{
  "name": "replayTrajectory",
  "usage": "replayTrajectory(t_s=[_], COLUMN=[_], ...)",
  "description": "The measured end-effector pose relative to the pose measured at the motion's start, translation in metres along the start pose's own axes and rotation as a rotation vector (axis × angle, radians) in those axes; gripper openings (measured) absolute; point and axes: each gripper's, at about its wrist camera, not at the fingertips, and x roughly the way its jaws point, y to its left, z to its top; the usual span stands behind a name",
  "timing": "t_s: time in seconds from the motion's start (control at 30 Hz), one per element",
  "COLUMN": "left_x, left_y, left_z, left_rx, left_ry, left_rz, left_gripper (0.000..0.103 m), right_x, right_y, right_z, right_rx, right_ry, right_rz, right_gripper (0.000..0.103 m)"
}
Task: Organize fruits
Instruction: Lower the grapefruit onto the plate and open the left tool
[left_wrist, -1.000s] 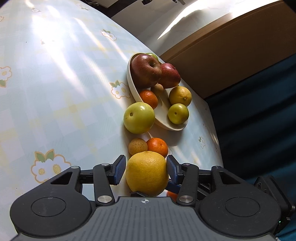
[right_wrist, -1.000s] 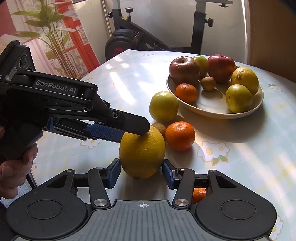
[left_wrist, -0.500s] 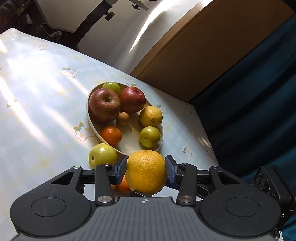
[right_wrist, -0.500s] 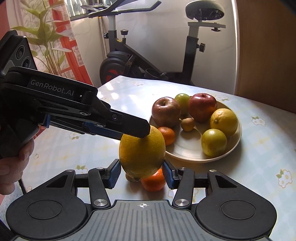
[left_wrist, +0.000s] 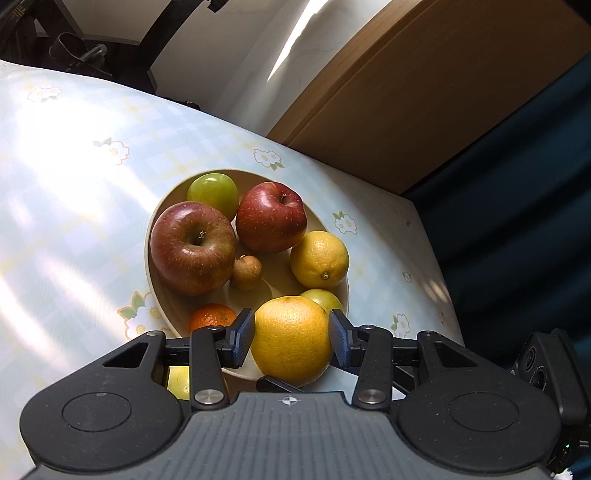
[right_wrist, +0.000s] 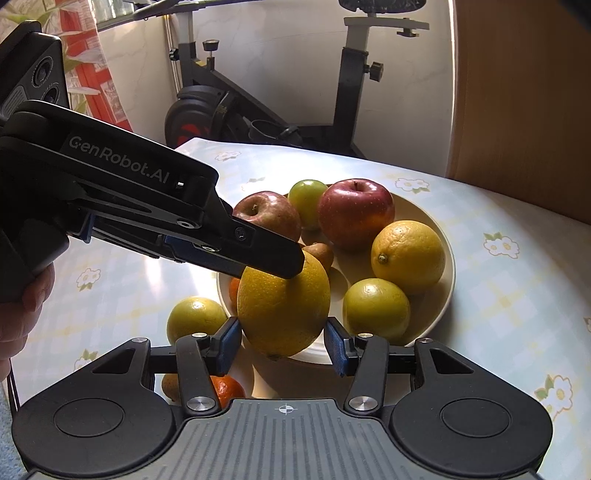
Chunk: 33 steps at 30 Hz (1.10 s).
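A large yellow citrus (left_wrist: 291, 332) hangs over the near rim of the cream bowl (left_wrist: 148, 254). My left gripper (left_wrist: 291, 343) is shut on it, both blue pads against its sides. My right gripper (right_wrist: 282, 347) is shut on the same citrus (right_wrist: 284, 295) lower down, while a left gripper finger (right_wrist: 266, 251) lies across the top of the fruit. The bowl (right_wrist: 452, 269) holds two red apples, a lemon (right_wrist: 408, 254), two green fruits, a small brown fruit and a mandarin (left_wrist: 212, 315).
Outside the bowl, under my grippers, lie a yellow-green fruit (right_wrist: 195, 321), a mandarin (right_wrist: 227, 391) and a small brown fruit (right_wrist: 170, 386). An exercise bike (right_wrist: 258, 110) stands beyond the table's far edge. A wooden panel (left_wrist: 424, 92) and dark cloth (left_wrist: 517, 221) border the right side.
Both grippers have lifted the large citrus off the table and carried it forward to the bowl's near rim. The loose fruits now lie beneath and behind it.
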Motion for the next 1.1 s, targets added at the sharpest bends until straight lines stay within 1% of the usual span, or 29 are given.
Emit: replayTrajectory(t_s=[0.2, 0.37, 0.43, 0.6, 0.7, 0.87, 1.1], left_x=[0.008, 0.018, 0.021, 0.016, 0.006, -0.018, -0.048], left_y=[0.005, 0.001, 0.0, 0.0, 0.0, -0.003, -0.007], left_z=[0.004, 0.007, 0.008, 0.008, 0.008, 0.002, -0.02], left_rx=[-0.009, 0.012, 0.017, 0.022, 0.034, 0.085, 0.187], left_ry=[0.02, 0.026, 0.032, 0.019, -0.001, -0.056, -0.124], left_rz=[0.008, 0.029, 0.034, 0.034, 0.043, 0.091, 0.206], left_gripper=[0.046, 0.046, 0.044, 0.044, 0.044, 0.044, 0.044], right_x=[0.007, 0.009, 0.01, 0.008, 0.002, -0.014, -0.036], right_y=[-0.003, -0.012, -0.015, -0.014, -0.014, -0.013, -0.006], right_z=[0.002, 0.002, 0.002, 0.001, -0.001, -0.01, -0.028], right_rx=[0.018, 0.084, 0.107, 0.115, 0.121, 0.145, 0.159], right_ry=[0.017, 0.025, 0.028, 0.026, 0.012, -0.024, -0.063], right_rz=[-0.004, 0.017, 0.017, 0.007, 0.0, -0.005, -0.016], right_gripper=[0.045, 0.046, 0.046, 0.046, 0.046, 0.046, 0.046])
